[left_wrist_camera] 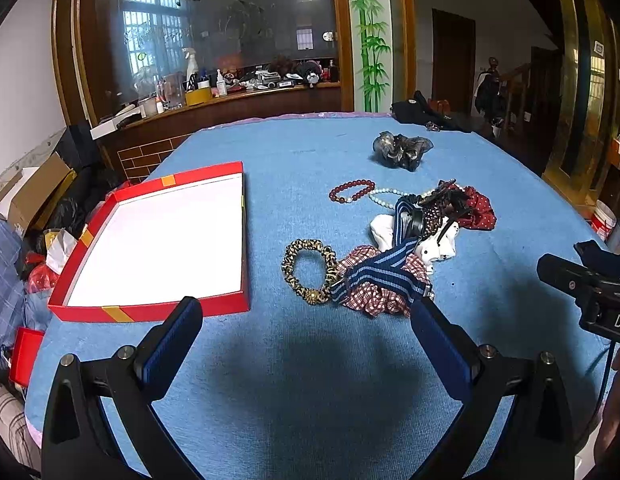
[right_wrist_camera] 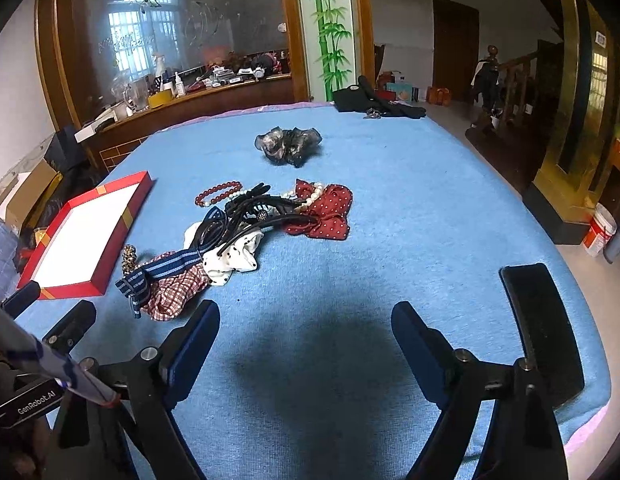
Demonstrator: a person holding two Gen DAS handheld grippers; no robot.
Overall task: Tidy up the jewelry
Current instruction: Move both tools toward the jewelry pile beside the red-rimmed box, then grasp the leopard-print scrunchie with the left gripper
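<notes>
Since nothing is sorted yet, we hold the left gripper and right gripper wide apart and empty; the jewelry pile lies right of the red box, awaiting transfer.

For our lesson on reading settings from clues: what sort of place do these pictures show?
Probably a lived-in home, not a workshop: a table under a blue cloth, a cluttered wooden counter in front of etched glass, and a wooden staircase railing by a brown door.
</notes>
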